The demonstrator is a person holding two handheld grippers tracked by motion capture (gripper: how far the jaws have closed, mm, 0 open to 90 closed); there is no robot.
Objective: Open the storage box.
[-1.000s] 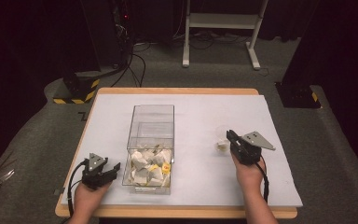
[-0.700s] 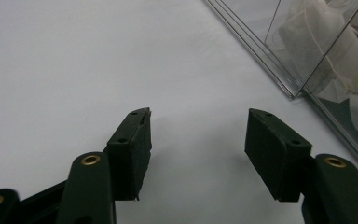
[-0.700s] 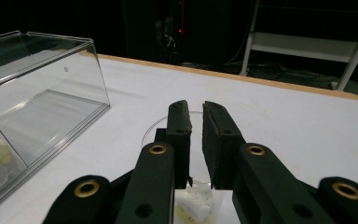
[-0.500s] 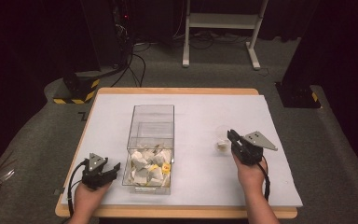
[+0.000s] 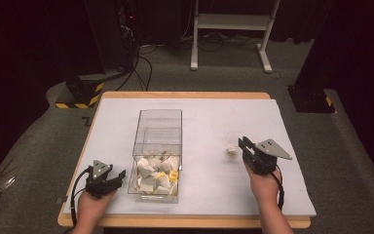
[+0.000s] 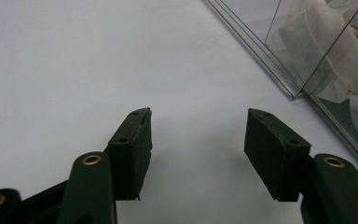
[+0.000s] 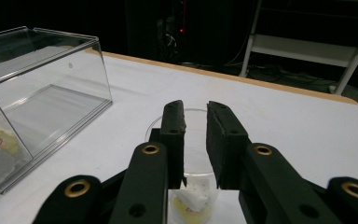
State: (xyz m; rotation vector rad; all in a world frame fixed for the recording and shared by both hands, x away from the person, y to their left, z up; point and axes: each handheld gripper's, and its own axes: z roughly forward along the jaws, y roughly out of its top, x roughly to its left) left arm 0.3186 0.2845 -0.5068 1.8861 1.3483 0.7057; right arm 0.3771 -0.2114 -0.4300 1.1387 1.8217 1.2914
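**Tea bag lands in cup as right claw parts above it**

A person at a white-covered table point(image 5: 199, 105) holds the right gripper point(image 7: 195, 122) directly over a clear plastic cup point(image 7: 200, 179), its jaws pointing forward and slightly down across the rim. The jaws have just been opening and now stand a narrow gap apart with nothing clamped between them. A tea bag point(image 7: 196, 198) lies at the bottom of the cup, below the fingertips and on the wrist side of them, so any further move on it would have to go straight down rather than forward. From the high view the cup point(image 5: 233, 145) sits at the tips of that gripper point(image 5: 244, 145), on the right half of the table and well apart from the clear box point(image 5: 158, 127).

The box runs lengthwise away from the person, its near end piled with more tea bags point(image 5: 154, 173). The left gripper point(image 5: 121, 175) rests on the table just beside that near end, jaws roughly half apart and empty; in its own view the left gripper point(image 6: 198, 135) frames bare tabletop, with the box corner point(image 6: 293, 88) up and to the right. Of the two, the left lies far nearer the stock, but the next bag most likely falls to the right hand, which must cross leftward over the box's open top.
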